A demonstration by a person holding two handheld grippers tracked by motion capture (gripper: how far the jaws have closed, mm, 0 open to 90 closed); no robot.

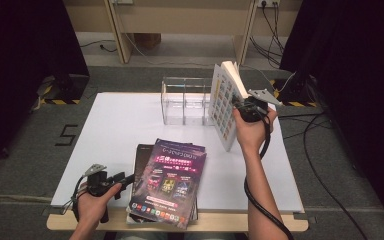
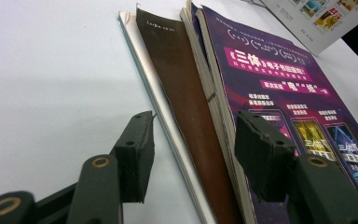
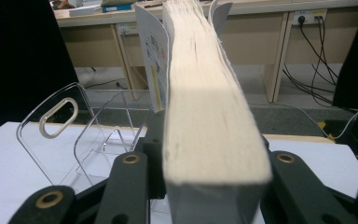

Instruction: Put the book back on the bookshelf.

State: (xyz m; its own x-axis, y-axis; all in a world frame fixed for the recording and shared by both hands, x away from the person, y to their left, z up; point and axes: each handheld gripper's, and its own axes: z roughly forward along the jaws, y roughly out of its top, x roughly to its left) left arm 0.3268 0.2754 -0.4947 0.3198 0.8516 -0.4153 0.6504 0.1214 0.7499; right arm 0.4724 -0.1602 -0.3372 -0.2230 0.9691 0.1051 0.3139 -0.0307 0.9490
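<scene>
The right gripper (image 1: 243, 106) has its jaws clamped on a thick white paperback book with a grid of small pictures on its cover (image 1: 223, 102), holding it upright and a bit tilted above the white table (image 1: 110, 130), just beside the clear acrylic divider rack (image 1: 186, 100). The left gripper (image 1: 126, 179) sits low with jaws spread and nothing pinched, right at the edge of the stack of books topped by a purple glossy cover (image 1: 172, 182).
</scene>
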